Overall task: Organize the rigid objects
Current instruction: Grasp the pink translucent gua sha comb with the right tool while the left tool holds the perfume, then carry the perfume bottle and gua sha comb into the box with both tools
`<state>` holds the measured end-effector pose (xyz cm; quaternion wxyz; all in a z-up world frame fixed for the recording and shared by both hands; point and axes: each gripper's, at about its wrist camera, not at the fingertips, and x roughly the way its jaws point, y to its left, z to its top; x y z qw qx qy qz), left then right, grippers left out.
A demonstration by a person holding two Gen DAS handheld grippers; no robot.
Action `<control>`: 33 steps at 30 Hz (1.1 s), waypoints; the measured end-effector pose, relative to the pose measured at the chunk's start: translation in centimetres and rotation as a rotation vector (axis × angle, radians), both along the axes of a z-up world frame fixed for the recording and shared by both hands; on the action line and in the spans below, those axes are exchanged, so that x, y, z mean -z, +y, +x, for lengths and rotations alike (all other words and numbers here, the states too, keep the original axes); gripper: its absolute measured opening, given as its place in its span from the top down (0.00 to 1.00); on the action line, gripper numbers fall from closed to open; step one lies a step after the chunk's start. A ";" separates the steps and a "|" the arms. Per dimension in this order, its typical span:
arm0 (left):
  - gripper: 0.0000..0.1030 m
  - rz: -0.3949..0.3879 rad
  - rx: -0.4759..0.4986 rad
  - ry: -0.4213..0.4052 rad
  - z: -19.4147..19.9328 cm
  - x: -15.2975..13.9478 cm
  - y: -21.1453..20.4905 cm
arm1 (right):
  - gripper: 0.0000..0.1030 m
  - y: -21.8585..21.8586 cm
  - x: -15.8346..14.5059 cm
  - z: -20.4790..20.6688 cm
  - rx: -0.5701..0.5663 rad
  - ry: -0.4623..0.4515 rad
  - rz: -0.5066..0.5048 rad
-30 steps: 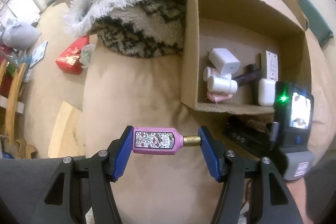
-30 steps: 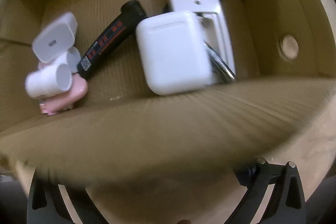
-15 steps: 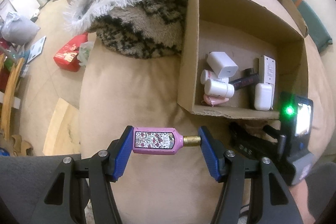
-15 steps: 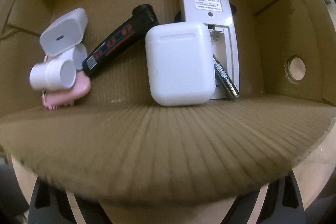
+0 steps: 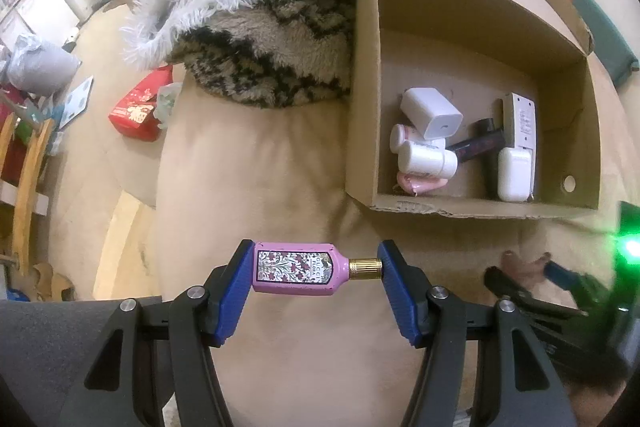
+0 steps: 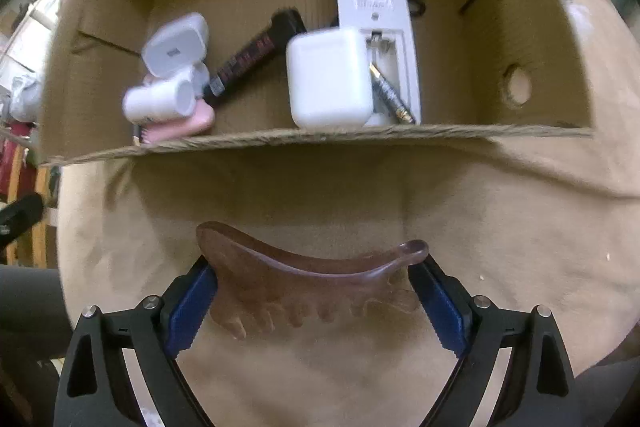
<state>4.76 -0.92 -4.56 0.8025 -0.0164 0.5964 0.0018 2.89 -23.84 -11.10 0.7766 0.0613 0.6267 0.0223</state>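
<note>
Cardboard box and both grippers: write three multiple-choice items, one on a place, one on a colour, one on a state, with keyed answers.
1. Where does the white earbud case lie?
A. Inside the cardboard box
B. On the cushion outside it
C. Between gripper fingers

2. What colour is the perfume bottle?
A. Green
B. Pink with a gold cap
C. Black

3. What is the state of the right gripper?
A. Open and empty
B. Shut on a remote
C. Shut on the brown comb

Answers:
1 A: the case sits on the box floor, partly over the white remote.
2 B: the left gripper clamps a pink floral-labelled bottle end to end.
3 C: both blue pads press the comb's ends, outside the box.
</note>
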 end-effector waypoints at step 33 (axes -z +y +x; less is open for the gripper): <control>0.43 0.011 0.106 -0.187 7.7 -4.0 -5.7 | 0.05 -4.4 -10.5 7.4 -0.031 -0.325 0.152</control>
